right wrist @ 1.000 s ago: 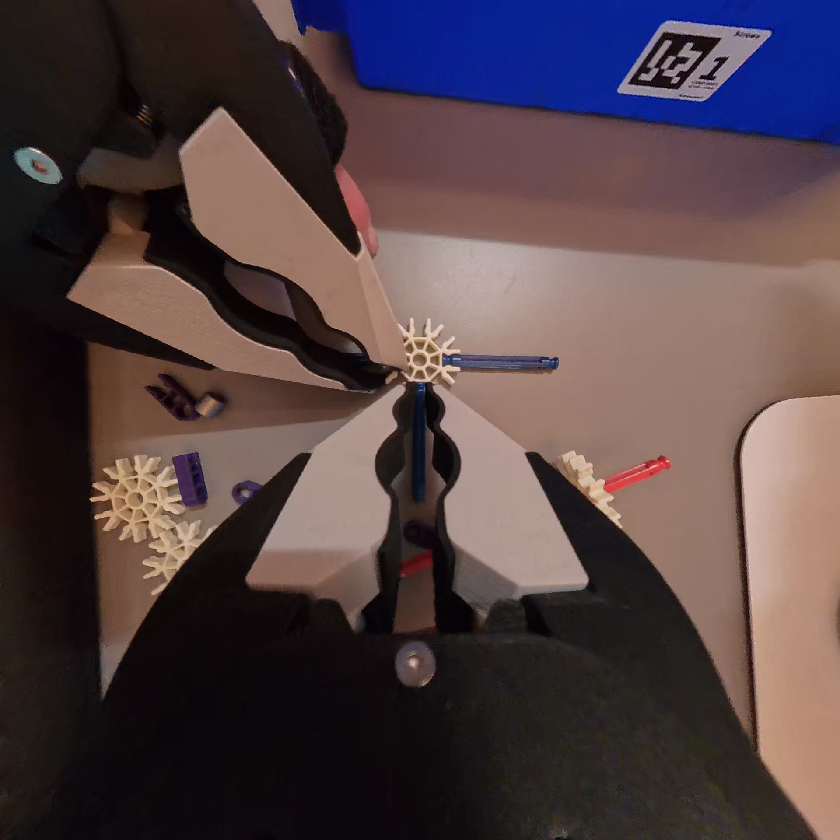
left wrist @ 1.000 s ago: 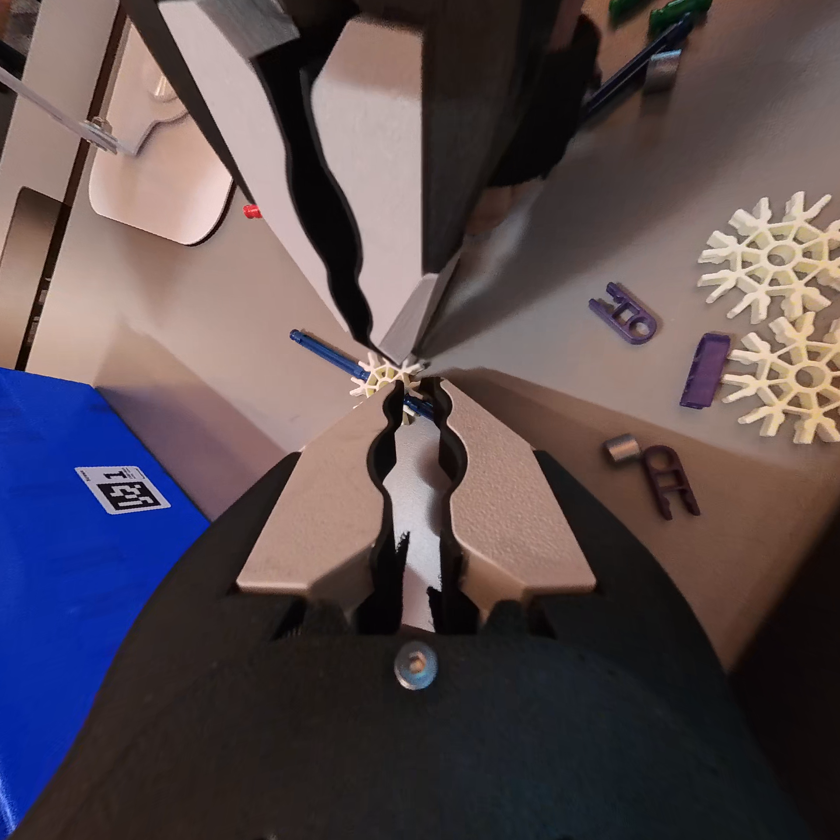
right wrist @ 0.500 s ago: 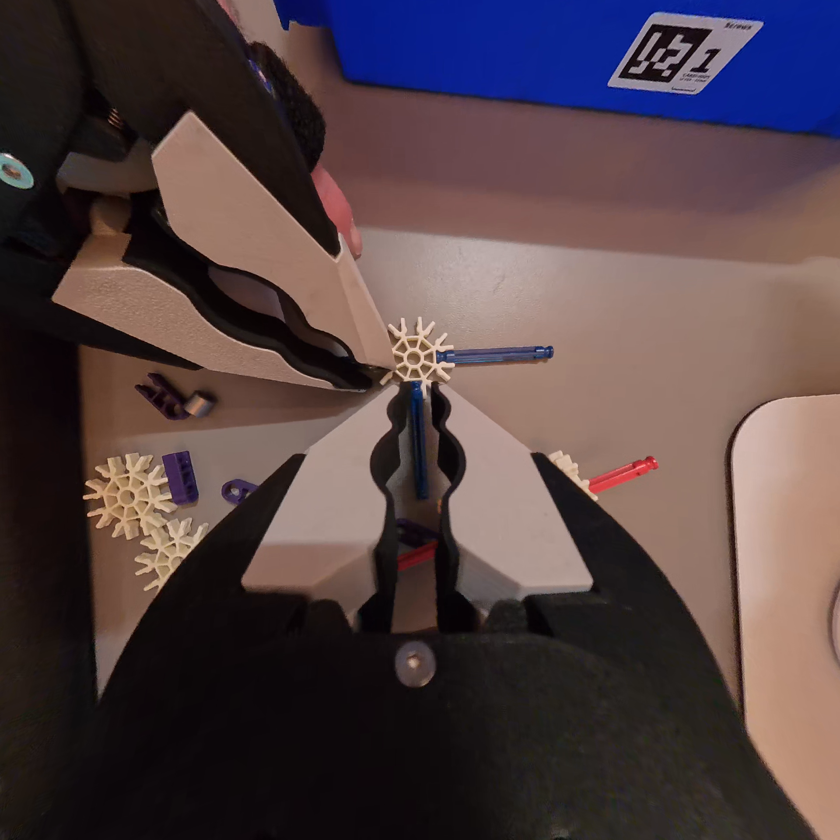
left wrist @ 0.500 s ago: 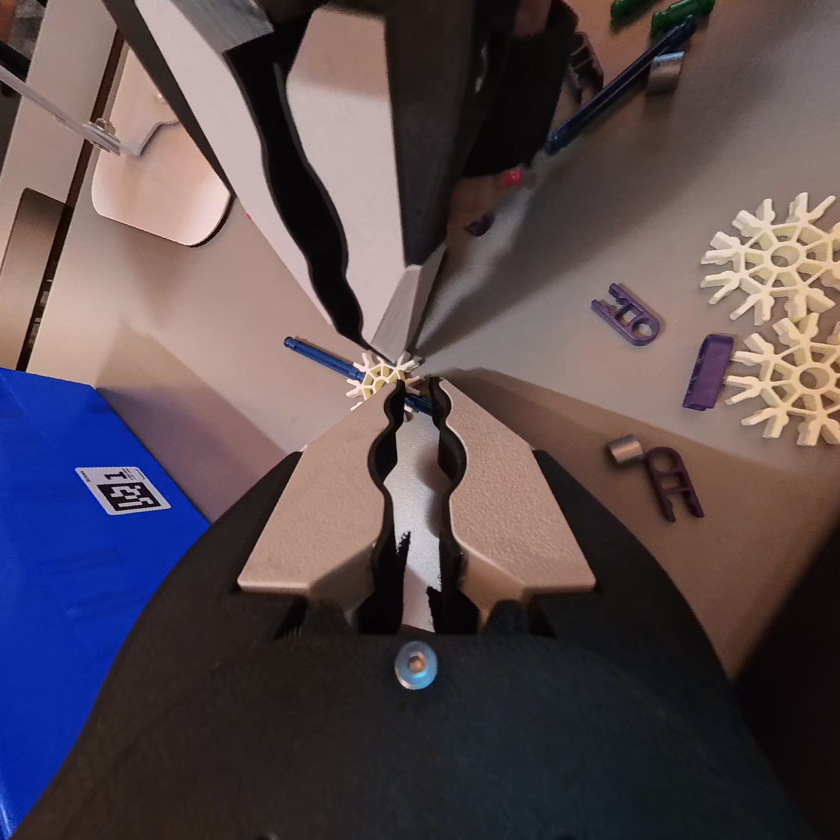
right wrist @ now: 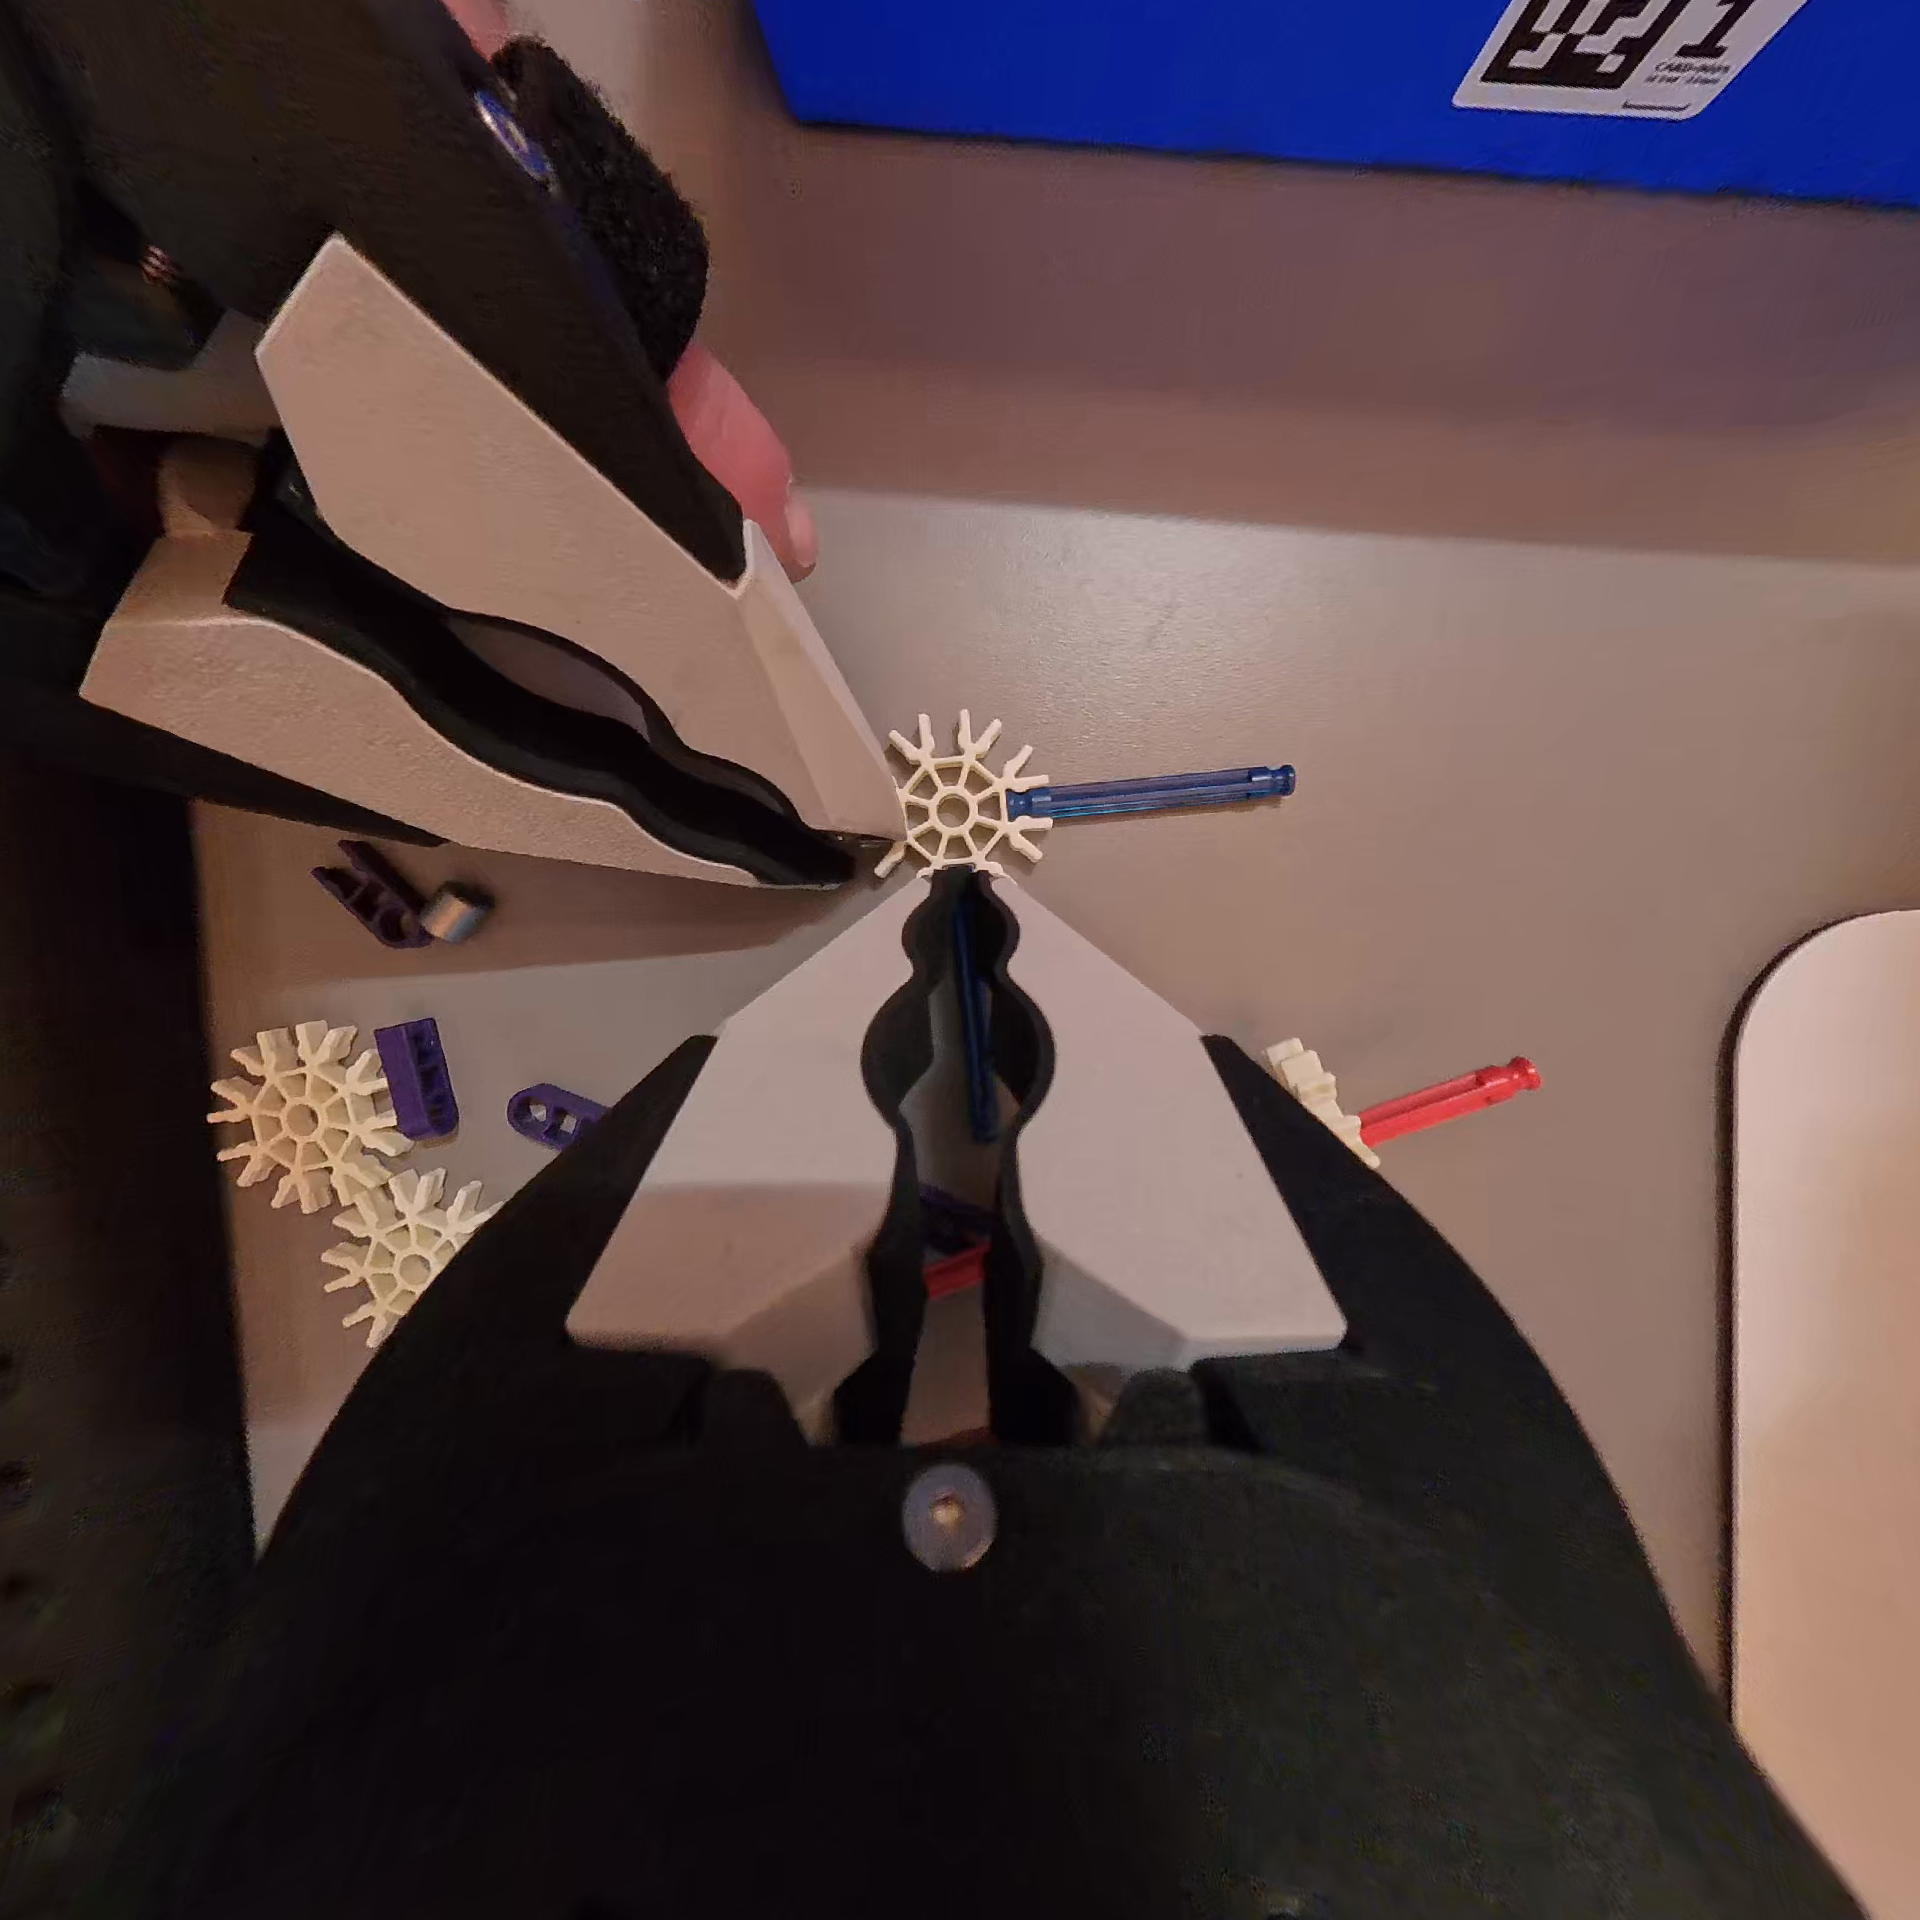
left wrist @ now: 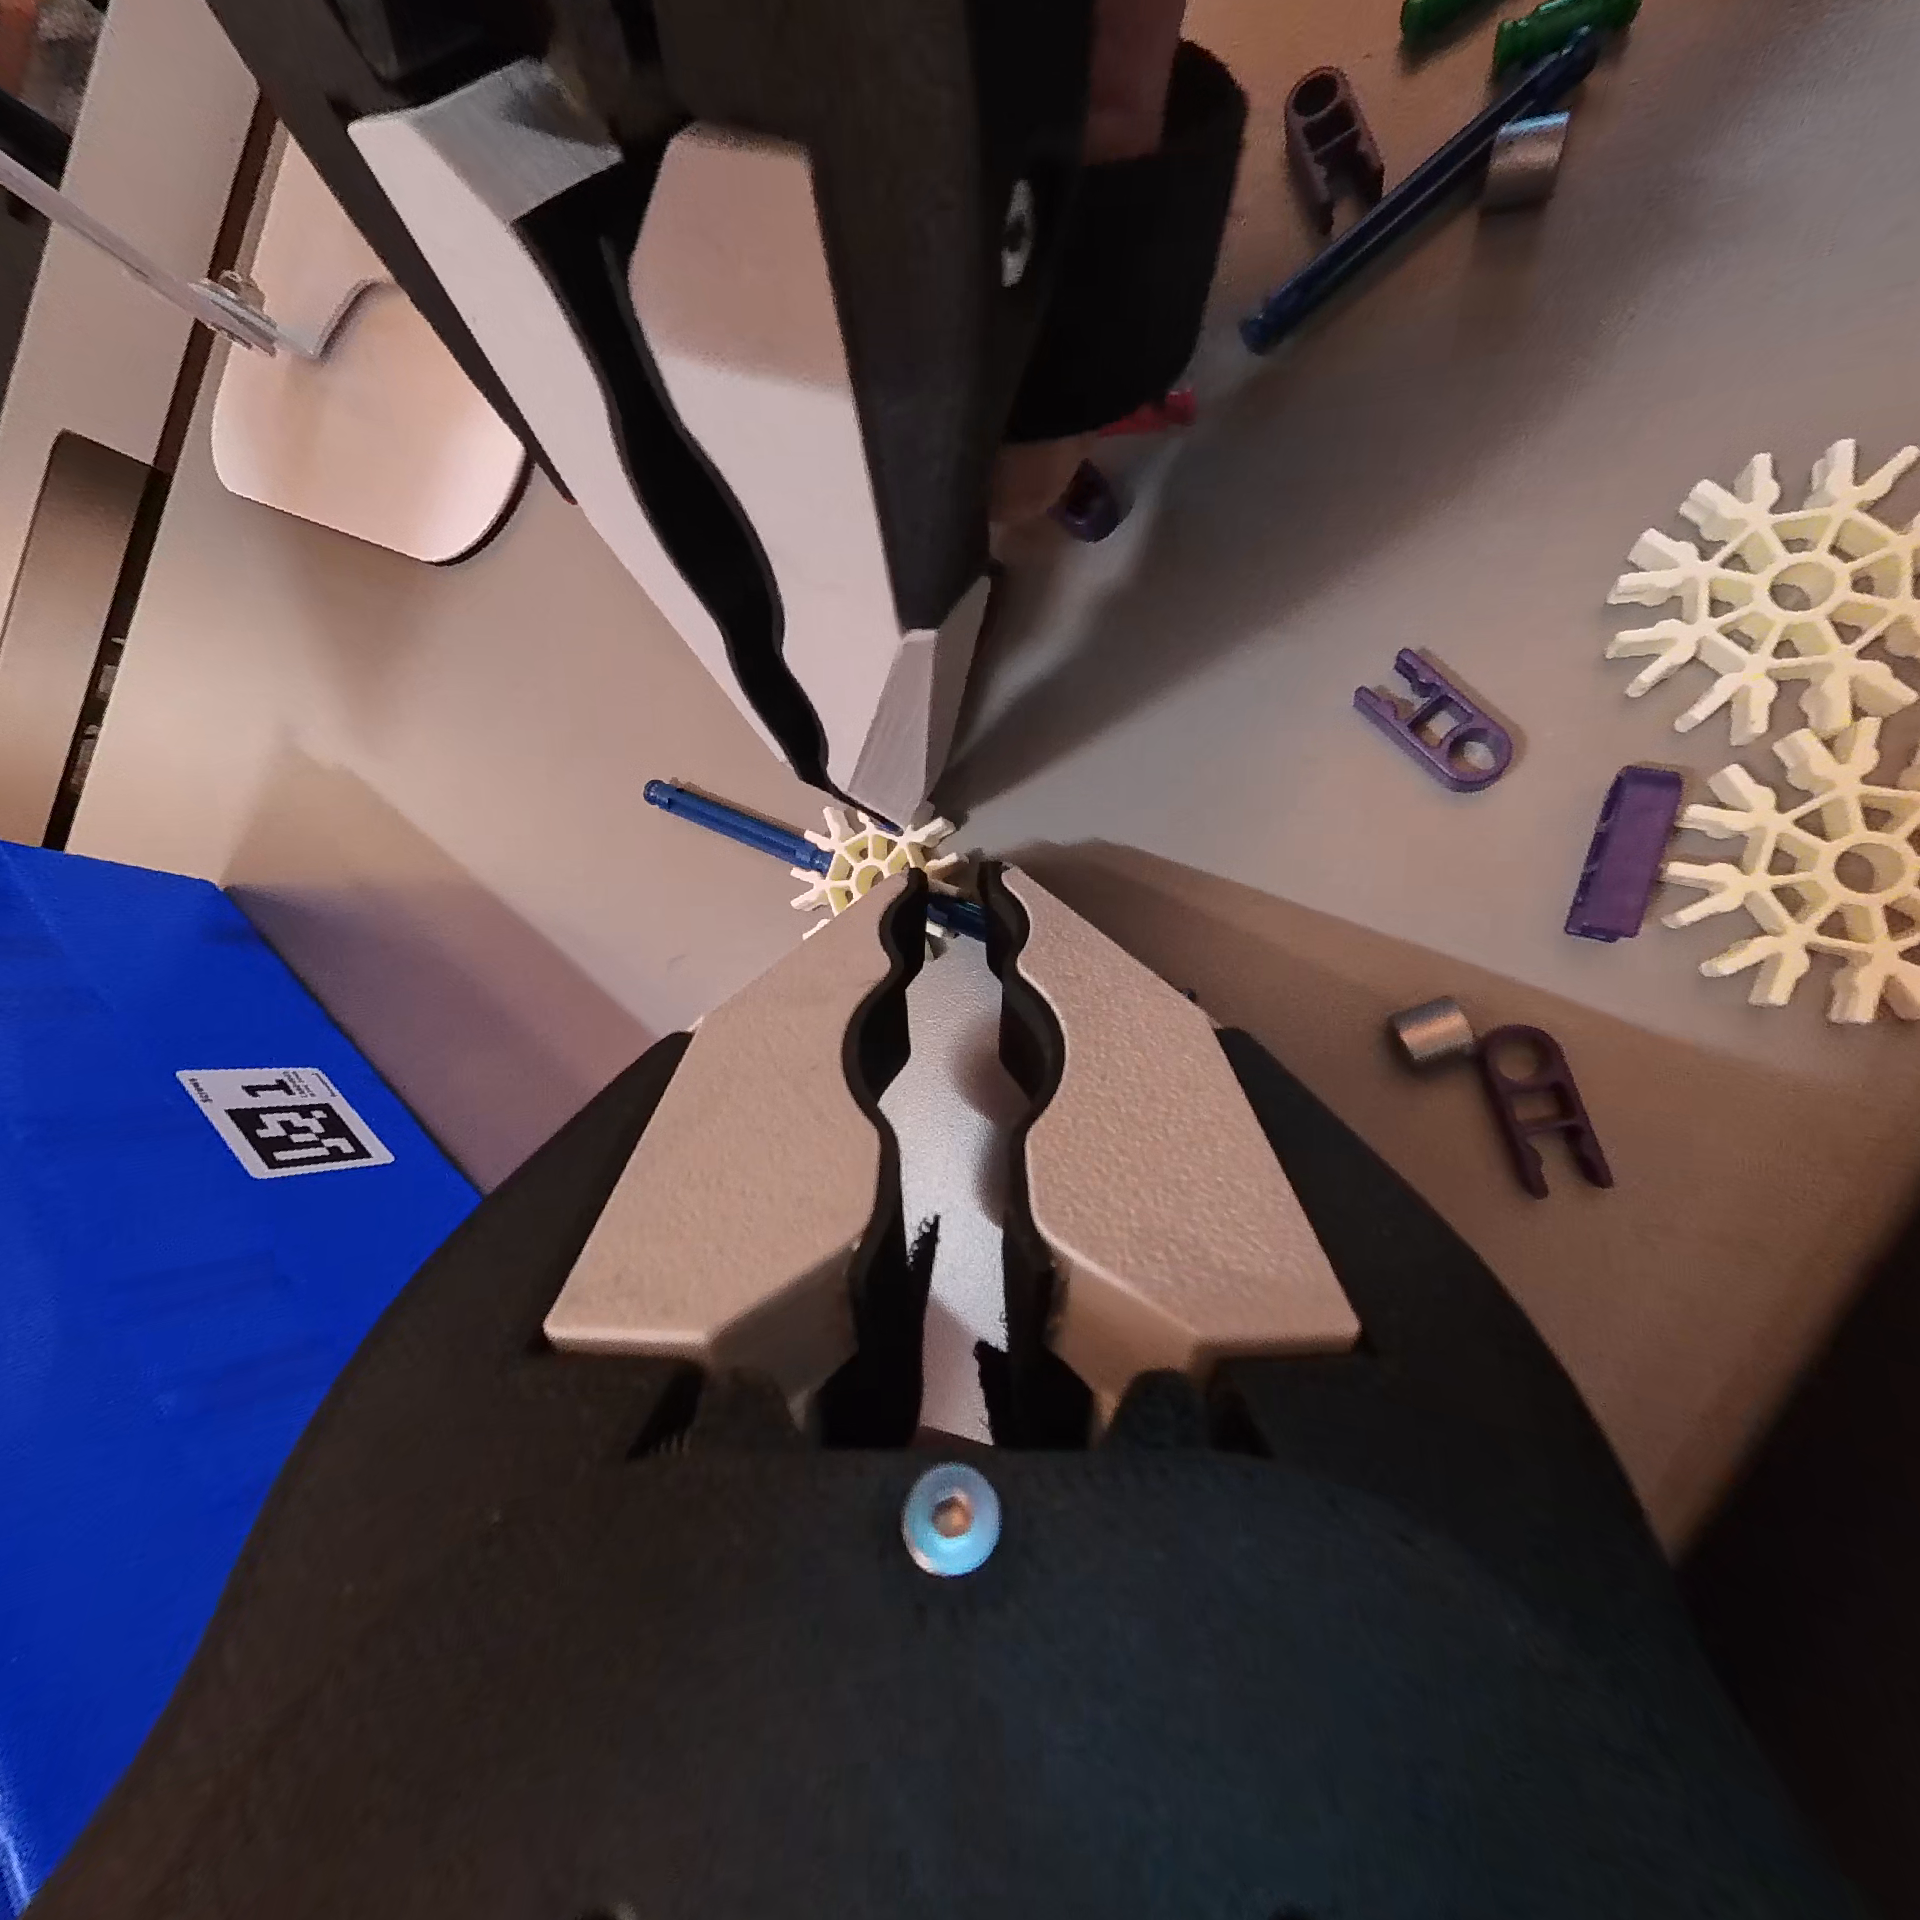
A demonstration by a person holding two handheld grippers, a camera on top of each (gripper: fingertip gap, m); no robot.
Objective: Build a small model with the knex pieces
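A small white snowflake connector (right wrist: 958, 805) is held above the table, with one blue rod (right wrist: 1153, 792) plugged in and sticking out to the right. My right gripper (right wrist: 961, 883) is shut on a second blue rod (right wrist: 977, 1029), whose end meets the connector's bottom edge. My left gripper (right wrist: 857, 842) comes in from the upper left and is shut on the connector's edge. In the left wrist view the connector (left wrist: 868, 862) sits at my left gripper's tips (left wrist: 951, 883), with a bit of blue rod between them. The right gripper (left wrist: 883, 810) comes down from above.
A blue bin (left wrist: 208, 1351) with a white tag stands beside the work area. Two large white snowflake connectors (left wrist: 1787, 592), purple clips (left wrist: 1439, 722), a grey sleeve (left wrist: 1429, 1029) and a long blue rod (left wrist: 1403, 197) lie on the table. A red rod (right wrist: 1444, 1096) lies near a white board (right wrist: 1829, 1351). My left and right fingertips are right by each other.
Both grippers keep their hold and the connector stays between them. The right gripper has swung slightly, so more of the table behind it shows in the left wrist view.
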